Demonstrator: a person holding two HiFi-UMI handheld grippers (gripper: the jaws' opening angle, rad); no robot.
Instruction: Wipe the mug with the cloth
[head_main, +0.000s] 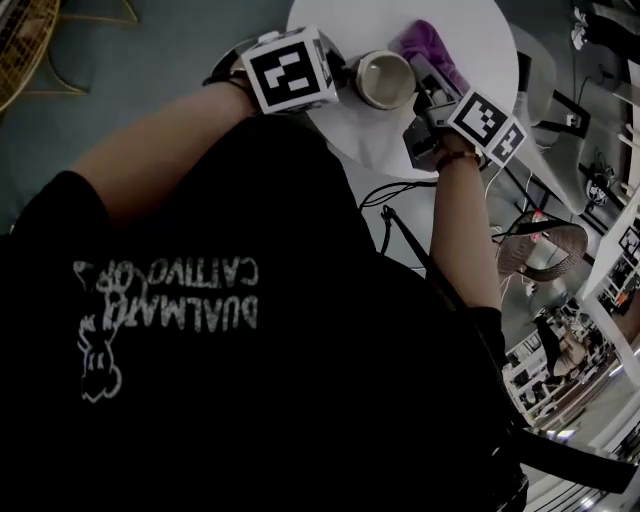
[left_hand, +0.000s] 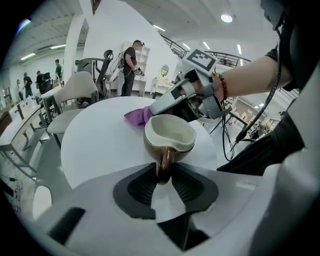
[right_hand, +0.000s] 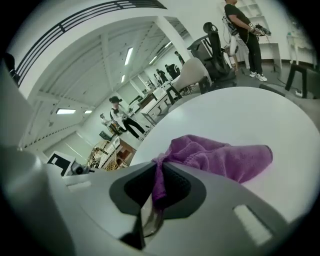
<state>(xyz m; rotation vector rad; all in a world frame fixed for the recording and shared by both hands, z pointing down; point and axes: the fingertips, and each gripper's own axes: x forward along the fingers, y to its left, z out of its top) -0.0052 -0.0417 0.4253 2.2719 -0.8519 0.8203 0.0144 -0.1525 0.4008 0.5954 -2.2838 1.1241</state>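
Left gripper (head_main: 343, 76) (left_hand: 165, 181): ribbed dark pads clenched on the mug's loop handle. The handle points back at the jaws.

Mug (head_main: 385, 78) (left_hand: 170, 136): glossy brown outside, matt cream inside, rim slightly wavy. It is upright with its mouth up, above the near-centre of the round white table (head_main: 480, 40) (left_hand: 95, 145) (right_hand: 270, 115). Only the left gripper view shows the handle and the brown wall. The head view shows just the cream rim and bowl. The base is hidden, so contact with the table cannot be told.

Cloth (head_main: 432, 45) (left_hand: 137, 116) (right_hand: 222, 157): purple, fuzzy pile, bunched. It lies on the table just beyond the mug on the mug's right. In the right gripper view its long axis runs from the jaws out to the right, ending in a blunt folded edge. Contact with the mug cannot be made out.

Right gripper (head_main: 425, 72) (left_hand: 154, 110) (right_hand: 159, 181): pads pinched on a gathered corner of the cloth. The mug does not appear in the right gripper view.
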